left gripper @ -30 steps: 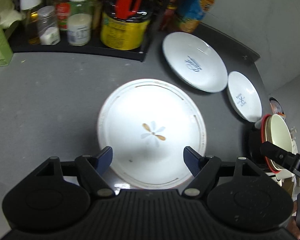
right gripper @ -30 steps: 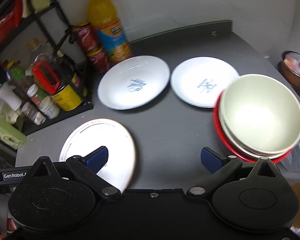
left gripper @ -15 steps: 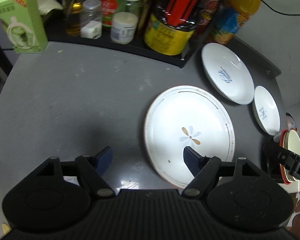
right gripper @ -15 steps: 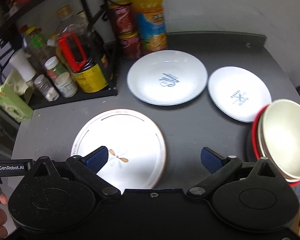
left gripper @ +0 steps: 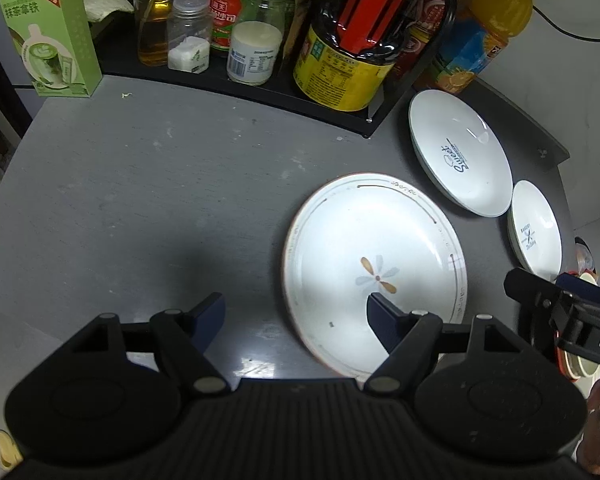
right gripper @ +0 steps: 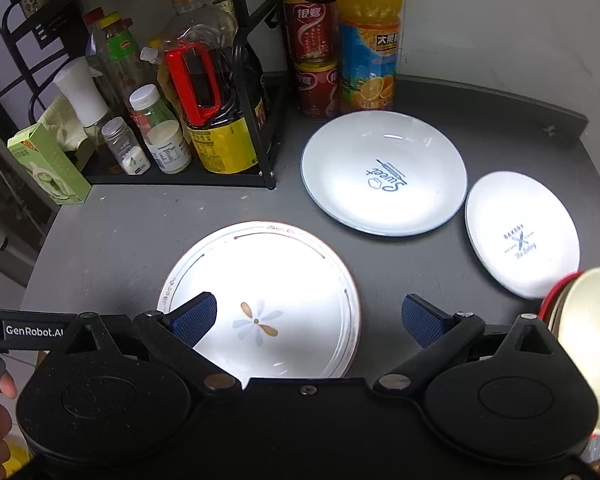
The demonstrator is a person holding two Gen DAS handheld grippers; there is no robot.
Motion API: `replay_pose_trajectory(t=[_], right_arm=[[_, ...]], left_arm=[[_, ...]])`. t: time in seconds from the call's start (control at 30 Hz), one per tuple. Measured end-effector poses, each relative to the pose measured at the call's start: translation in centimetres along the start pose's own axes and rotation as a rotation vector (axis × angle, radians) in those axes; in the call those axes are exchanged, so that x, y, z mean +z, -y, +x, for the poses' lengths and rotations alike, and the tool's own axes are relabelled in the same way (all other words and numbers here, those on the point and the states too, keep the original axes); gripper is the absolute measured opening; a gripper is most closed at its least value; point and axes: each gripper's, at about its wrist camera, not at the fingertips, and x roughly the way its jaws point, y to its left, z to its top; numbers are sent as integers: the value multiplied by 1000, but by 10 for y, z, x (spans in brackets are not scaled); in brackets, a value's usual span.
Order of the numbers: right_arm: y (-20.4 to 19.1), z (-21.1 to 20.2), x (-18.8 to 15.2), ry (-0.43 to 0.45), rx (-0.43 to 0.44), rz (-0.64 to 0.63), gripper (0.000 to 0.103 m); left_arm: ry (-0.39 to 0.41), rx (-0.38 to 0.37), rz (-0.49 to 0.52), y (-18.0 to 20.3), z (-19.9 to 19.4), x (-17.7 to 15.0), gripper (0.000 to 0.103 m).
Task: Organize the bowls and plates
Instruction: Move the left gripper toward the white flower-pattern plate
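Two readable plates: "Sweet" plate (right gripper: pixel 384 178), "Bakery" plate (right gripper: pixel 522 238).

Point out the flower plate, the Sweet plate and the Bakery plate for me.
flower plate (right gripper: pixel 284 276): right wrist view, bare white centre above the flower.
Sweet plate (right gripper: pixel 384 160): right wrist view, centre just above the lettering.
Bakery plate (right gripper: pixel 520 216): right wrist view, bare white area above the print.
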Motion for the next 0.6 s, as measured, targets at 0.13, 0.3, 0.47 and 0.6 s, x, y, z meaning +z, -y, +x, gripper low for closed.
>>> replay_pose_trajectory(t=[0.13, 0.3, 0.47, 0.6], right_arm=[[13, 4, 10, -4, 29, -20, 100], [36, 10, 26, -9, 41, -70, 100], [65, 16, 45, 1, 53, -70, 100], [91, 24, 61, 5, 63, -26, 94]], left_arm=[[3, 18, -10, 17, 8, 1, 76], [-4, 5, -88, 41, 17, 6, 76], [-4, 18, -134, 66, 29, 14, 76], [20, 0, -150, 86, 37, 21, 76]])
